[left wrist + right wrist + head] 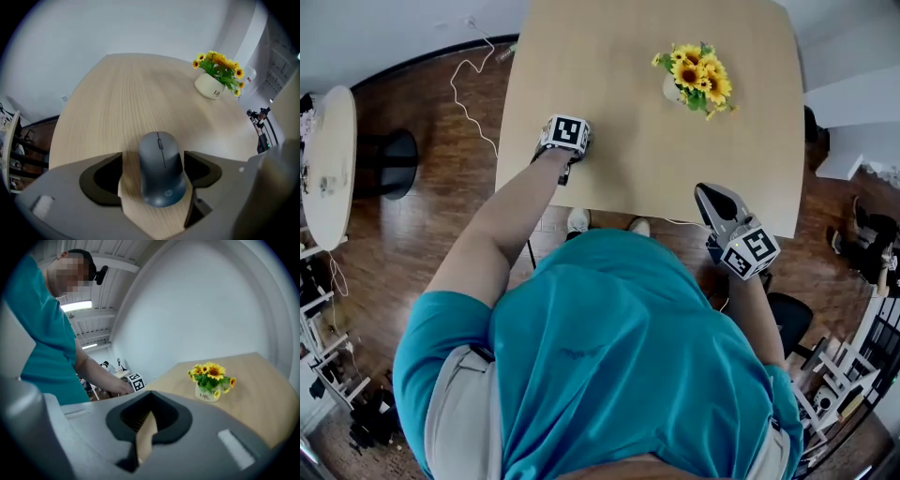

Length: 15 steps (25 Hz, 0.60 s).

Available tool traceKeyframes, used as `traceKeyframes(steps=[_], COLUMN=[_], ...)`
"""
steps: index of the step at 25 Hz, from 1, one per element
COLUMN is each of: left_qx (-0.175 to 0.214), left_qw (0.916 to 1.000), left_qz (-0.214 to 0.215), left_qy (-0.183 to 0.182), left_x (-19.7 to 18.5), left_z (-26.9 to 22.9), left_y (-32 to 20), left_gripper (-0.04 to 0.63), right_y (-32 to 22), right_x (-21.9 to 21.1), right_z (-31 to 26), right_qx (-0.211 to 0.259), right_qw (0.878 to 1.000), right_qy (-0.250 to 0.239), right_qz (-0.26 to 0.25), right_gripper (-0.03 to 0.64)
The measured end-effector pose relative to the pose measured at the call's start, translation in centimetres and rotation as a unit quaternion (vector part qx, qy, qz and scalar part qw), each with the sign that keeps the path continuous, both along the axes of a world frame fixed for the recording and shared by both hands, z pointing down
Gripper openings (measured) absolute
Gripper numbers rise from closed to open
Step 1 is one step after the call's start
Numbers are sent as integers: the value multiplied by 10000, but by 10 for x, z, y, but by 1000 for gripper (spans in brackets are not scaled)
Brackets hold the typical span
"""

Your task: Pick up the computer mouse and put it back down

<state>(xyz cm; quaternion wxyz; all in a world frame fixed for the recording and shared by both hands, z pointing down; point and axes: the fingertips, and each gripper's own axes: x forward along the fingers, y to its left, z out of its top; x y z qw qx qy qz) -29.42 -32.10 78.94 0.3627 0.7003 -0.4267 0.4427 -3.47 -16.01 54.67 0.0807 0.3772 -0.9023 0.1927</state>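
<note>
A dark grey computer mouse [161, 168] rests on the light wooden table [117, 103], lying lengthwise between the jaws of my left gripper [153, 161]. Those jaws stand wide open; a strip of table shows beside the mouse on the left, and the right pad is close to its side. In the head view the left gripper [566, 150] points steeply down near the table's front left edge and its marker cube hides the mouse. My right gripper [712, 199] hovers at the table's front right edge, shut, with nothing in it [149, 416].
A white pot of yellow sunflowers [694, 80] stands toward the table's far right [213, 84]. A round white side table [323, 159] and a white cable [464, 84] on the wood floor lie to the left. A white step [853, 122] lies to the right.
</note>
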Motion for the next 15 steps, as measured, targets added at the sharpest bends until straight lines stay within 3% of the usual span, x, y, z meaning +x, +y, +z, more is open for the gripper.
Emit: traceKeyframes(steps=[3, 10, 12, 14, 15], left_qx=[52, -282, -165, -121, -178], left_qw=[9999, 9989, 9991, 9996, 9997], left_qz=[112, 131, 61, -25, -54], left_qy=[-90, -359, -396, -249, -133], left_x=[8, 2, -6, -10, -11], left_z=[9, 9, 4, 2, 2], left_y=[-1, -2, -4, -5, -3], left_gripper=[423, 420, 380, 298, 296], right_y=[2, 6, 8, 7, 7], right_x=[2, 2, 4, 6, 7], right_z=[2, -1, -2, -3, -2], right_qx=[-22, -15, -9, 1, 9], right_qw=[10000, 10000, 10000, 10000, 10000], right_qy=[-4, -60, -45, -27, -21], right_qz=[32, 74, 79, 79, 80], right_gripper=[2, 2, 2, 2, 2])
